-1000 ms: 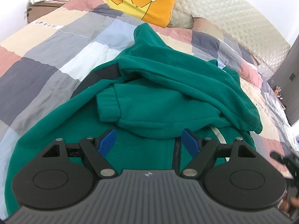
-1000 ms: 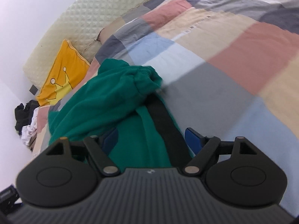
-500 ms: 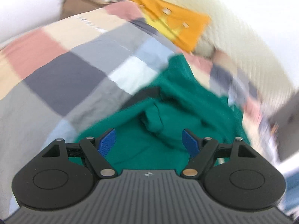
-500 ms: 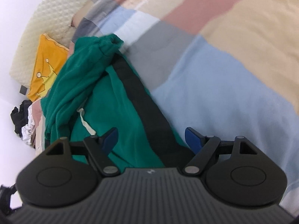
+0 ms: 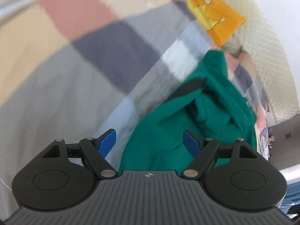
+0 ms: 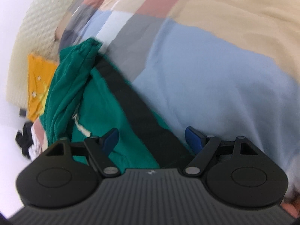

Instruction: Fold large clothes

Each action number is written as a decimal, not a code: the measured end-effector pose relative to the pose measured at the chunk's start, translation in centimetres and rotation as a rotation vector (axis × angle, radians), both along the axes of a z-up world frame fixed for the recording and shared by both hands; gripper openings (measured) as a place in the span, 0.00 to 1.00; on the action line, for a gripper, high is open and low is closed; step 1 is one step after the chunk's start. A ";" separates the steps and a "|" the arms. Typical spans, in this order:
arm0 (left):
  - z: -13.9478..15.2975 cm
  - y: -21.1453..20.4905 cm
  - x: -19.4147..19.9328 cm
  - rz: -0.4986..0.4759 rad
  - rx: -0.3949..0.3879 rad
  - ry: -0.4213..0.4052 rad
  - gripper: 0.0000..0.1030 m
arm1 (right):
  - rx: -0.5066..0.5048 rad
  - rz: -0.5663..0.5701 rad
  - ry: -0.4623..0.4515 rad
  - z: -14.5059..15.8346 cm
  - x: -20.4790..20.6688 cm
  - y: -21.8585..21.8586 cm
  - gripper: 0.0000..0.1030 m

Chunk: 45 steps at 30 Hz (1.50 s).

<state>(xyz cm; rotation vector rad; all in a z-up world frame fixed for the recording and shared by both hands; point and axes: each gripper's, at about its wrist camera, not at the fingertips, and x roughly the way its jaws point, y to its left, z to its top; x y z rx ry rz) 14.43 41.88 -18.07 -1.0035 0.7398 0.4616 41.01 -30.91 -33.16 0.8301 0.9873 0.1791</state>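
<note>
Holding both pairs of tongs wide, I have nothing between their blue pads. In my left wrist view the left tongs (image 5: 150,144) sit at the lower middle of the frame, and the green garment (image 5: 202,116) spreads from the bottom centre up toward the right, bunched into folds, with a black band showing along its upper left edge. Its near edge lies in the gap of my tongs, but the pads stand clear of the cloth on both sides. The garment rests on the bed, on a checked bedspread (image 5: 78,60) of pink, beige, grey and pale blue squares that fills the left and centre of the frame. An orange cushion (image 5: 215,15) lies at the upper right, just beside a cream quilted headboard (image 5: 270,63).

In my right wrist view the right tongs (image 6: 151,138) are at the lower middle, over a black strip (image 6: 138,112) that runs diagonally along the right edge of the garment. The green cloth heaps up toward the left centre, with a white drawcord (image 6: 80,125) lying on it. Pale blue and beige squares fill the right of the frame. Both views are somewhat blurred.
</note>
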 end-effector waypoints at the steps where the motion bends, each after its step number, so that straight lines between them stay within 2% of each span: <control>1: -0.9 0.1 0.2 -0.001 -0.020 0.027 0.80 | 0.004 -0.014 0.002 0.0 -0.2 -0.2 0.77; 6: -4.0 0.0 0.9 -0.019 -0.100 0.122 0.79 | -0.003 -0.022 0.008 0.1 -0.6 -0.4 0.77; 9: -4.3 -0.6 1.2 -0.039 -0.084 0.158 0.78 | 0.019 -0.017 0.024 -0.3 -0.6 -0.4 0.77; 12: -4.4 -0.7 1.3 -0.045 -0.104 0.156 0.78 | 0.044 -0.003 0.026 -0.5 -1.1 -0.1 0.80; 15: -4.6 -0.8 1.4 -0.055 -0.124 0.172 0.78 | 0.095 0.024 0.029 -0.6 -1.2 0.0 0.80; 19: -5.2 -1.2 2.3 -0.101 -0.146 0.203 0.78 | 0.219 0.028 0.032 -1.0 -1.5 -0.2 0.79; 20: -5.3 -1.4 2.6 -0.120 -0.147 0.217 0.78 | 0.229 0.026 0.013 -0.8 -1.6 -0.2 0.71; 22: -5.5 -1.8 3.2 -0.149 -0.152 0.235 0.78 | 0.216 0.012 -0.032 0.0 -2.1 -0.2 0.63; 25: -5.6 -1.8 3.3 -0.150 -0.155 0.241 0.78 | 0.218 0.026 -0.053 0.3 -2.0 0.1 0.61; 28: -6.3 -1.7 3.5 -0.158 -0.170 0.258 0.78 | 0.155 0.020 -0.015 -0.1 -1.6 0.4 0.61; 30: -6.6 -1.7 3.8 -0.164 -0.171 0.269 0.78 | 0.096 -0.022 0.018 -0.4 -1.5 0.4 0.60; 35: -6.7 -1.9 4.4 -0.189 -0.149 0.291 0.78 | 0.075 -0.017 0.019 -0.8 -1.5 0.8 0.61; 37: -6.9 -2.1 4.8 -0.200 -0.140 0.302 0.78 | 0.101 0.003 0.025 -1.1 -1.5 1.1 0.62; 41: -7.0 -2.5 5.7 -0.239 -0.123 0.313 0.69 | 0.124 0.054 0.033 -1.3 -1.4 1.5 0.62; 43: -7.0 -2.9 6.1 -0.256 -0.093 0.336 0.61 | 0.114 0.082 0.032 -1.1 -1.3 1.8 0.60; 44: -6.8 -3.1 6.5 -0.272 -0.069 0.347 0.59 | 0.110 0.103 0.032 -1.1 -1.3 2.0 0.47; 45: -6.6 -3.4 6.7 -0.285 -0.041 0.357 0.51 | 0.098 0.116 0.043 -1.1 -1.3 2.1 0.36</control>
